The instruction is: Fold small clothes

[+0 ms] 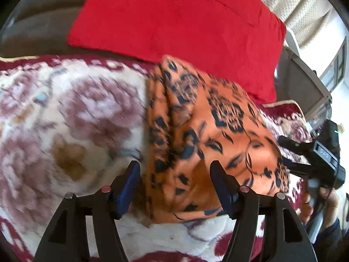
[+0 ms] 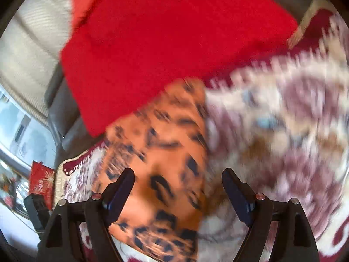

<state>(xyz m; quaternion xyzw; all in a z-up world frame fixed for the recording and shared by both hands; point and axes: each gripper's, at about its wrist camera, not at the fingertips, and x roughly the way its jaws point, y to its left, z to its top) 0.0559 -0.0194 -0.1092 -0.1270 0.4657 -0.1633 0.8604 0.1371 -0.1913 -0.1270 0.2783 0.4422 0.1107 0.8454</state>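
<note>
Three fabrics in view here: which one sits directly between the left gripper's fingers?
The orange black-patterned garment. Its near edge lies between the open left gripper. The plain red cushion is behind it, and the floral blanket lies underneath, spreading left.

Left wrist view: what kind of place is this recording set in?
Probably a living room at home. A red cushion leans on a grey sofa back, a floral plush blanket covers the seat under the orange patterned garment, and a window stands behind.
</note>
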